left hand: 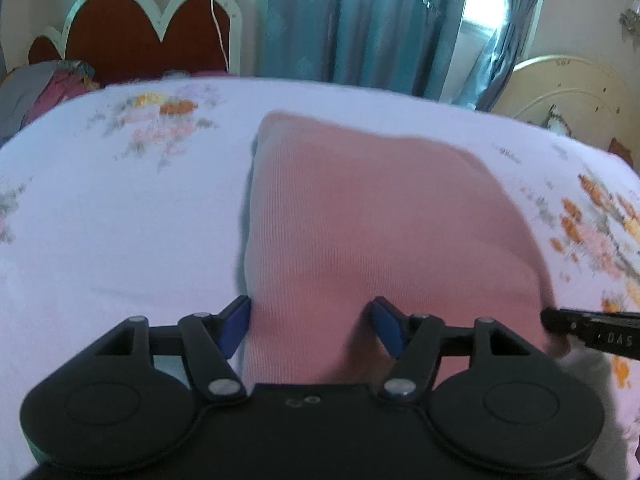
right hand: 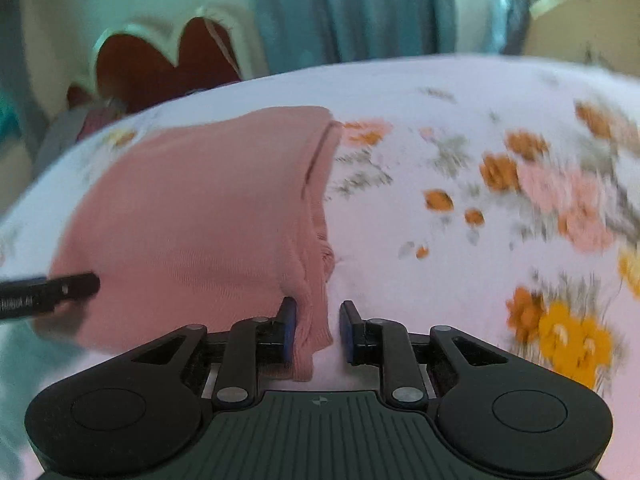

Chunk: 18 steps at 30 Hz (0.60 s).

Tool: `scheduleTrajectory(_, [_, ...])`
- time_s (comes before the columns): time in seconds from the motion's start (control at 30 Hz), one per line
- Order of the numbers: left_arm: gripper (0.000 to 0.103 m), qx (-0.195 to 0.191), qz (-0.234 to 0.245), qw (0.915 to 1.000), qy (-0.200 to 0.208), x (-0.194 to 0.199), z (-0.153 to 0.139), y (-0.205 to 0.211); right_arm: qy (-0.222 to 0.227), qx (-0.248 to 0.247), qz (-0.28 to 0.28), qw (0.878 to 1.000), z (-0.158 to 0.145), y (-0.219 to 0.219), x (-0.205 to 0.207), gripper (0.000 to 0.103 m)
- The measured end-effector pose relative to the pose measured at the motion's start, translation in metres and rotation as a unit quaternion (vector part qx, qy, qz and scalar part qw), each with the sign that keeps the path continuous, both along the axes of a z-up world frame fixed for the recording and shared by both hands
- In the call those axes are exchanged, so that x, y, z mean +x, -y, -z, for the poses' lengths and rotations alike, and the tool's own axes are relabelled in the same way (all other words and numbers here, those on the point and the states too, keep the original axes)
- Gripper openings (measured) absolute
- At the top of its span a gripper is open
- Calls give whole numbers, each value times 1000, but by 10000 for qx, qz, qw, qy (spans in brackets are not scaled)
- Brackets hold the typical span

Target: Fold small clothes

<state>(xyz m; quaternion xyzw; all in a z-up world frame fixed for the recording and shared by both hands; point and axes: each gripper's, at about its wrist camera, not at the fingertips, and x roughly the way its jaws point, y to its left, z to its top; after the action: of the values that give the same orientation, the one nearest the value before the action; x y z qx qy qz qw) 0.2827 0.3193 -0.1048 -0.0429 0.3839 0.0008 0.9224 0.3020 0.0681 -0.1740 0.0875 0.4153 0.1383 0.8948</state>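
Right wrist view: we see right gripper (right hand: pixel 318 330) jaws narrowly apart at the garment (right hand: pixel 200 208) hem; left gripper (left hand: pixel 310 324) jaws apart. Soft, light knit; grip corners.

The left gripper (left hand: pixel 310 322) is pointing downward with its jaws standing wide apart. The right gripper (right hand: pixel 318 330) is tilting down alongside it, its jaws sitting narrowly apart, pressing on nothing.

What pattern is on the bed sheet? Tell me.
The white bed sheet has orange, pink and yellow flowers, clearest in the right wrist view.
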Motion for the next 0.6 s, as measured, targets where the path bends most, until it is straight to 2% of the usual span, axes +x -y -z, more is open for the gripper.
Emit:
scheduleTrajectory(0.17, [65, 43, -32, 9996, 272, 11, -16, -2, 540, -144, -125, 9984, -31, -14, -2, 21])
scheduleTrajectory(0.27, [65, 58, -3, 9995, 313, 30, -17, -1, 781, -263, -216, 9964, -40, -30, 11, 21])
scheduleTrajectory(0.33, [70, 78, 37, 9995, 318, 43, -18, 3, 878, -385, -238, 9951, -40, -40, 24, 21])
scheduleTrajectory(0.5, [83, 230, 38, 9996, 129, 73, -5, 11, 886, -676, -197, 9936, -28, -57, 54, 21])
scheduleTrajectory(0.6, [95, 290, 37, 9996, 40, 80, 5, 12, 483, -952, -159, 9942, -3, -59, 69, 21])
